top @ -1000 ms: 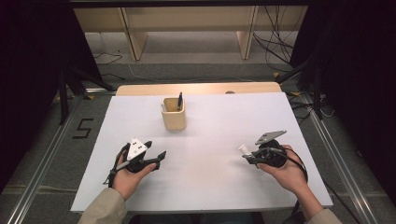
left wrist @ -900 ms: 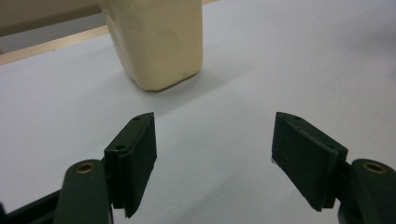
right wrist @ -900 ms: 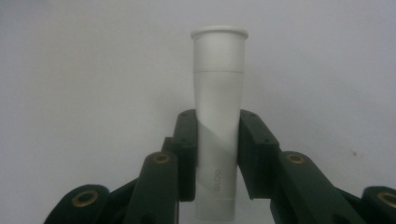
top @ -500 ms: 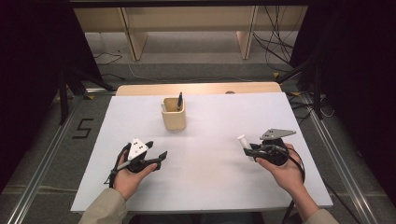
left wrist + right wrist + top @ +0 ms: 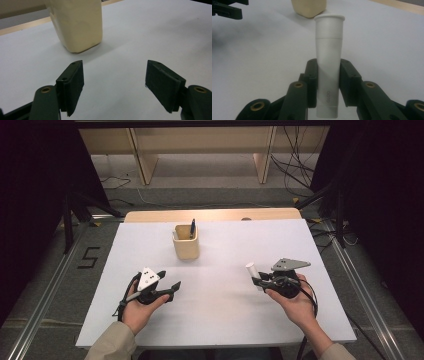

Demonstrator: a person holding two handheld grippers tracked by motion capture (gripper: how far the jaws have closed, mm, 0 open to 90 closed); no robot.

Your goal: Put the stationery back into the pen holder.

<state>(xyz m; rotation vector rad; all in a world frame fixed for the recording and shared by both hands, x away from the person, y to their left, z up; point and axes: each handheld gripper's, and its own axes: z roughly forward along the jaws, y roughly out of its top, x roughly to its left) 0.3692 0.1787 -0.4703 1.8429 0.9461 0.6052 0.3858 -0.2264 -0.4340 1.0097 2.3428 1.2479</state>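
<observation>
A: Between the right tongs (image 5: 328,85), what is sitting?

B: A white tube (image 5: 329,62) with a flanged cap is sitting clamped at its lower body, cap pointing away toward the beige holder (image 5: 186,242); the tube is hovering over the right half of the white worktop (image 5: 225,320).

A: And the left tongs (image 5: 113,82)?

B: They are standing wide apart, gripping nothing, above bare worktop just short of the holder.

A: Anything obstructing?

B: A dark pen (image 5: 192,228) is standing in the holder; nothing is lying between tube and holder.
</observation>
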